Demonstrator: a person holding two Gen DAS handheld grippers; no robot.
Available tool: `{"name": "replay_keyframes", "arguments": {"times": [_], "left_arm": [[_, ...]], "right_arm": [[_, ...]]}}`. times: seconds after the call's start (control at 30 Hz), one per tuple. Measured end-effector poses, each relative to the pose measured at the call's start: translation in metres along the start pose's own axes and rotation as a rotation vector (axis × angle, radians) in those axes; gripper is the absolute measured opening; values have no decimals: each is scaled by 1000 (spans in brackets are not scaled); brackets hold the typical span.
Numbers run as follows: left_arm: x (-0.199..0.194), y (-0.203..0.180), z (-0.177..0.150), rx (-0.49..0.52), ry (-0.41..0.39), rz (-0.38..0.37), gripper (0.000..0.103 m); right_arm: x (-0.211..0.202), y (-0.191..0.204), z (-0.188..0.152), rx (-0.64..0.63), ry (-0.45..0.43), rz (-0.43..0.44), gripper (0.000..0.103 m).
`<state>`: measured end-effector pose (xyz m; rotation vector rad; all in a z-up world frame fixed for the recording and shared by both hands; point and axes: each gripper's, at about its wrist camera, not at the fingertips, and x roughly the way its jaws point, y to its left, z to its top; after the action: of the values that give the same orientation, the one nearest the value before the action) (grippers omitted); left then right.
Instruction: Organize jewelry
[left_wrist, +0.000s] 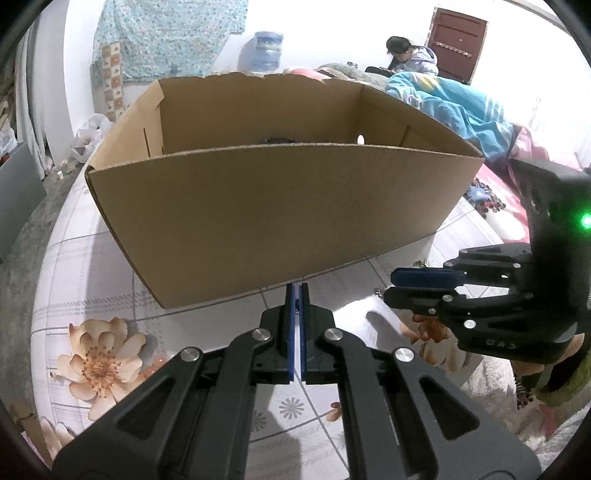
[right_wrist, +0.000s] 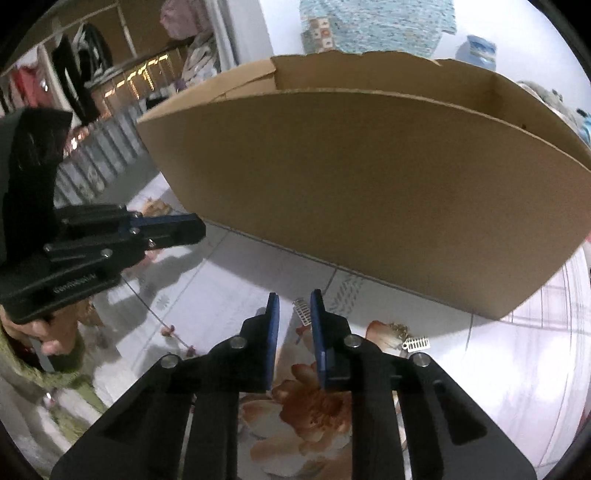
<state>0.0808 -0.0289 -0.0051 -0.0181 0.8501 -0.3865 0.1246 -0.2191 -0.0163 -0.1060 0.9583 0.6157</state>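
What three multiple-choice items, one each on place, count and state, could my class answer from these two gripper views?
1. Where is the silver comb-shaped clip nearest the right gripper?
A. in the cardboard box
B. on the tablecloth ahead of the gripper's fingertips
C. held by the left gripper

2. How many silver comb-shaped clips show in the right wrist view?
A. two
B. four
C. none

3. How is the left gripper?
A. wide open
B. shut
C. out of view

Answers: 1 B, it lies on the cloth before the cardboard box; 2 A, a second clip lies further right; 3 B, its blue pads meet.
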Motion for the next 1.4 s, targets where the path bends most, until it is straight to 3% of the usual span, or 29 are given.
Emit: {"name": "replay_keyframes", "arguments": {"times": [0.23, 0.27, 0.4, 0.67, 1.0, 1.27, 1.4], "left_arm": [[3, 4, -2, -18, -5, -16, 1], [4, 3, -2, -20, -5, -16, 1], [5, 5, -4, -28, -6, -22, 1], [1, 6, -7, -37, -14, -28, 1], [-42, -2, 3, -37, -93, -56, 1], [-93, -12, 53, 22, -228, -135, 1], [-77, -4, 89, -9, -205, -182, 1]], "right_arm": [[5, 11, 3, -95, 40, -49, 12], [6, 12, 4, -103, 47, -49, 6], [7, 18, 8, -129, 66, -62, 5], [2, 15, 6, -75, 53, -46, 5], [-50, 20, 10, -45, -76, -29, 5], [-114, 4, 52, -36, -277, 15, 5], [-105, -12, 83, 6, -270, 23, 5]]}}
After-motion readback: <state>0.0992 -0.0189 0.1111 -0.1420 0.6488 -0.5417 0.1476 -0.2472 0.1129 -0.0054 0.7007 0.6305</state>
